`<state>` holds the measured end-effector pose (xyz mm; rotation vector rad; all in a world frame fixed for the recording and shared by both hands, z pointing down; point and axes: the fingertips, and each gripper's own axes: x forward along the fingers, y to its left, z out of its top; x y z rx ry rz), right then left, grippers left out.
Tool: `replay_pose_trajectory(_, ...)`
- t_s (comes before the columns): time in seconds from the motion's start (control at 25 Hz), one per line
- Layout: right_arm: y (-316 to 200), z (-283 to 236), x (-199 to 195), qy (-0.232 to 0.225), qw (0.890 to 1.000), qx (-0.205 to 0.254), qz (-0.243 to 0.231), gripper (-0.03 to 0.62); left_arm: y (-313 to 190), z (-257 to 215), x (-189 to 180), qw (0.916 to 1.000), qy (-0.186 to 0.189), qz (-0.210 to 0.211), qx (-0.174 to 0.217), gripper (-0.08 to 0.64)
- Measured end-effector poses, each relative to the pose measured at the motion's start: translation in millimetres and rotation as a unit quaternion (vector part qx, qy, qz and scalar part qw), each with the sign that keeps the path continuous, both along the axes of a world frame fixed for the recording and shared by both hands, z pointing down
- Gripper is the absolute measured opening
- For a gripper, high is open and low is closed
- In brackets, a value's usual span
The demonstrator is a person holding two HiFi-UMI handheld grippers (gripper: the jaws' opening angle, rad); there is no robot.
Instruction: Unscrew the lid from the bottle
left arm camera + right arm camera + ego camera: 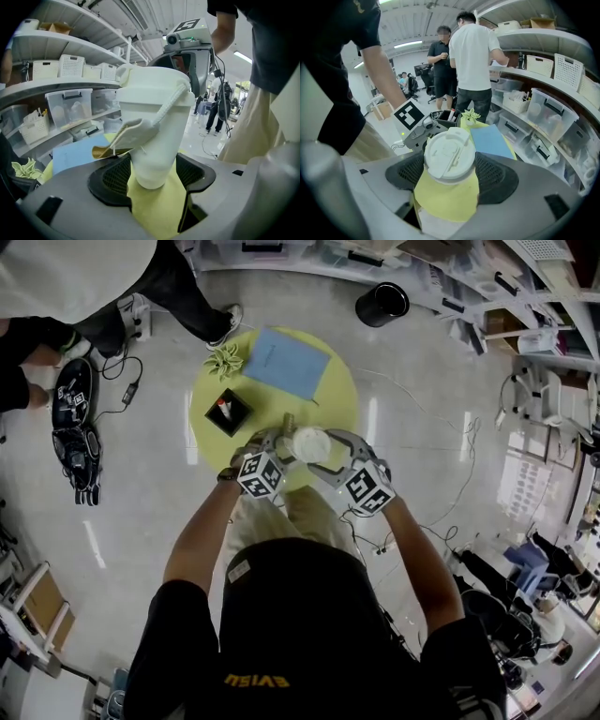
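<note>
- Round yellow table (342, 395): lies below both grippers. The task's thing isn't resting on it.
- White bottle (154, 131): held in mid-air btwn the two grippers, over the table's near side.
- Left gripper (152, 174): jaws clamped on the bottle's narrow lower end, one pad each side. The wider body sticks out past the jaw tips.
- Right gripper (450, 165): jaws clamped on the lid (449, 153), pads at its rim on both sides. Lid looks seated on the bottle.
- Risk: the left grip sits on a slim, tapered part, so the bottle could spin in the pads instead of the lid loosening.
- Risk: the right pads catch only the lid rim and may slip w/ a hard twist.
- Risk: there's no support under the bottle. If either grip gives, it prob. drops onto the table.
</note>
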<state>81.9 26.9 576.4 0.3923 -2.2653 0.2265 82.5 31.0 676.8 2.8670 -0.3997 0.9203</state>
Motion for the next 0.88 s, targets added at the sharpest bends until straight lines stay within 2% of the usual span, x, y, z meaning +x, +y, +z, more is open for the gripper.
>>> replay_pose_trajectory(0.36,-1.8,-3.1,-1.9,0.018,0.996,0.004,-0.086,0.342,-0.9,0.6,-1.9,0.9997,-0.005,0.02,-0.016,0.31)
replay_pose_trajectory(0.88,0.3,-1.7,-0.2,0.022,0.994,0.012,-0.106,0.349,-2.8,1.6,-2.1,0.9994,-0.017,0.028,-0.008,0.305)
